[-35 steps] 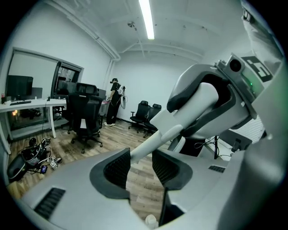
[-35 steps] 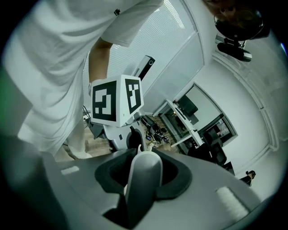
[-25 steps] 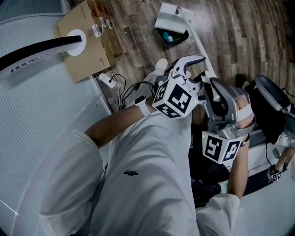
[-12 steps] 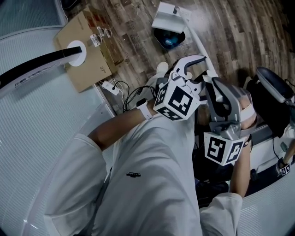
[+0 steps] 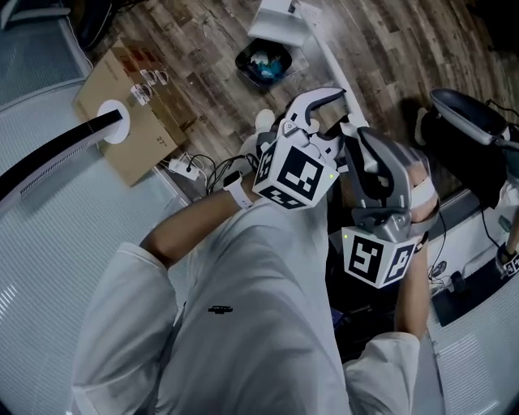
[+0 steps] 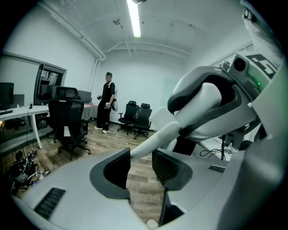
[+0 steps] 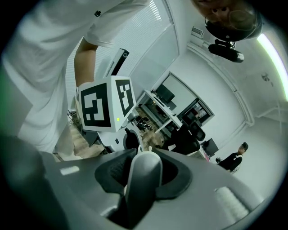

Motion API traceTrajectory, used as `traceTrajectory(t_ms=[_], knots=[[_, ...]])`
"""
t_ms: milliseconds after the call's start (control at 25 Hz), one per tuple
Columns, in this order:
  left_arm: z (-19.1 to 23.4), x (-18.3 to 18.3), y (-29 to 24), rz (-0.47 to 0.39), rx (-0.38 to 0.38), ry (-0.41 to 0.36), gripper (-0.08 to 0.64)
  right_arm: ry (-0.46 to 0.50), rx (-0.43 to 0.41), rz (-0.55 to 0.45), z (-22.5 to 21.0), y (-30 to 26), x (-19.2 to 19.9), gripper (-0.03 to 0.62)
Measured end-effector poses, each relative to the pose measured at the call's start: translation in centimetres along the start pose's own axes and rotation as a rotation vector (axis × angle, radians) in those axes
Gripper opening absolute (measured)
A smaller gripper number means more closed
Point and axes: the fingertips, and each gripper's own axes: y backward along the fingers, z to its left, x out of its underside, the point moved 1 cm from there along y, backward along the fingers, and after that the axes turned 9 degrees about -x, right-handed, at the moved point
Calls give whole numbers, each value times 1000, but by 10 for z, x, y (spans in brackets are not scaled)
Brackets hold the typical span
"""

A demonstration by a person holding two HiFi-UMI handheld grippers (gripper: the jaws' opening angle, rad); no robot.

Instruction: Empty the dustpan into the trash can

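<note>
A white dustpan [image 5: 274, 24] lies on the wood floor at the far rim of a small black trash can [image 5: 263, 63] that holds blue and white rubbish. Its long white handle [image 5: 332, 69] runs back to both grippers. My left gripper [image 5: 323, 104] is shut on the handle [image 6: 155, 139], which passes between its dark pads [image 6: 118, 168]. Just behind it, my right gripper [image 5: 354, 134] is shut on the handle's rounded end [image 7: 144, 173]. The left gripper's marker cube [image 7: 105, 105] shows beyond the right jaws.
A cardboard box [image 5: 122, 121] with a white disc, a power strip and cables [image 5: 195, 166] lie left of the trash can. A white curved desk [image 5: 49, 243] is at left, a black office chair [image 5: 466, 113] at right. A person [image 6: 107, 105] stands far off among chairs [image 6: 67, 119].
Both grippers and the handle have shifted up and to the left in the head view. The trash can, dustpan and box also slid left in the picture. Both grips are unchanged.
</note>
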Motion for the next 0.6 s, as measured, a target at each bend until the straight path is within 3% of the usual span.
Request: traceTrajectory(t_ms=[320,600], knots=[[-37,-5,-34,7,88,-47,149,-107,72,75,-11,17,41,115],[-74,8,-83,57,204,-141,141,-358,158,153,-25,22,100,117]])
